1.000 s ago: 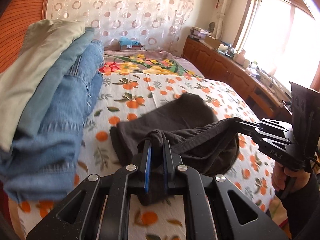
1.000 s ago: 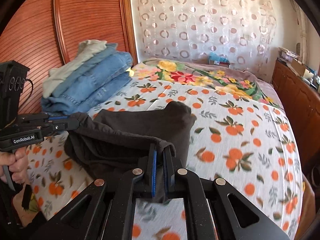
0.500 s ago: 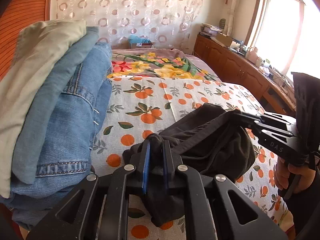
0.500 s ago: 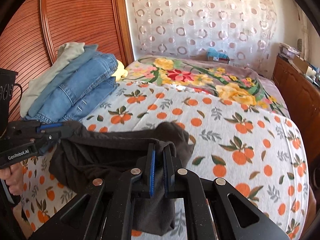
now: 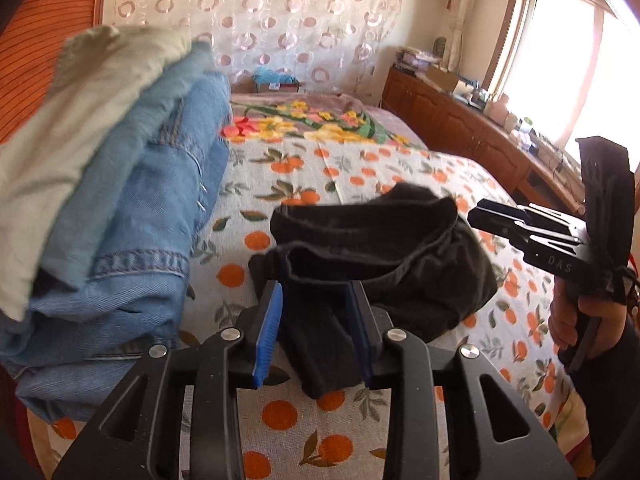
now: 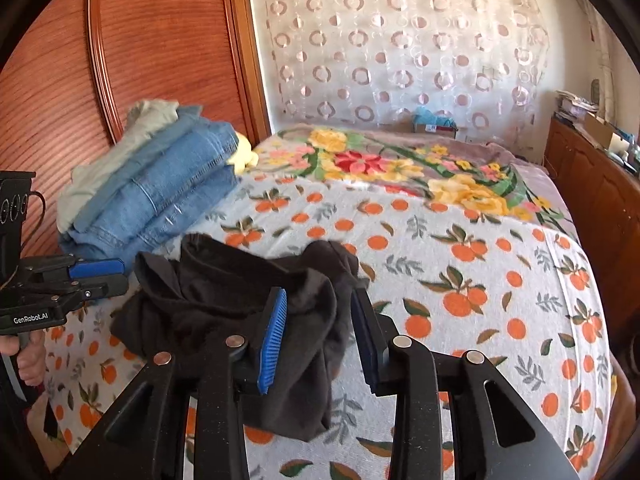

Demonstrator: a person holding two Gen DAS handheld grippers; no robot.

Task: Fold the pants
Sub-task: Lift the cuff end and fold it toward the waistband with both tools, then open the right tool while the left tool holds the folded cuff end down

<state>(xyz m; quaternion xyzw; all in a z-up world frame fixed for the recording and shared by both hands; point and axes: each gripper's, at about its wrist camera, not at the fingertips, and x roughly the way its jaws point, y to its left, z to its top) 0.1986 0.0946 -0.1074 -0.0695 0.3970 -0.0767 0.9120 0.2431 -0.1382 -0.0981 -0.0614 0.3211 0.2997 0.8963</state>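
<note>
Dark charcoal pants [image 5: 384, 264], soft knit fabric, bunched in a loose heap on the orange-print bedspread [image 5: 316, 172]. Not flat: the upper layer stands up in a rumpled ridge, hemmed edge curling open like a pocket. One narrow end hangs toward the near bed edge. From the right wrist view the pants [image 6: 224, 300] sit near the bed's front left part, just beside the stack of folded jeans [image 6: 160, 196]. Folds uneven, creased.
</note>
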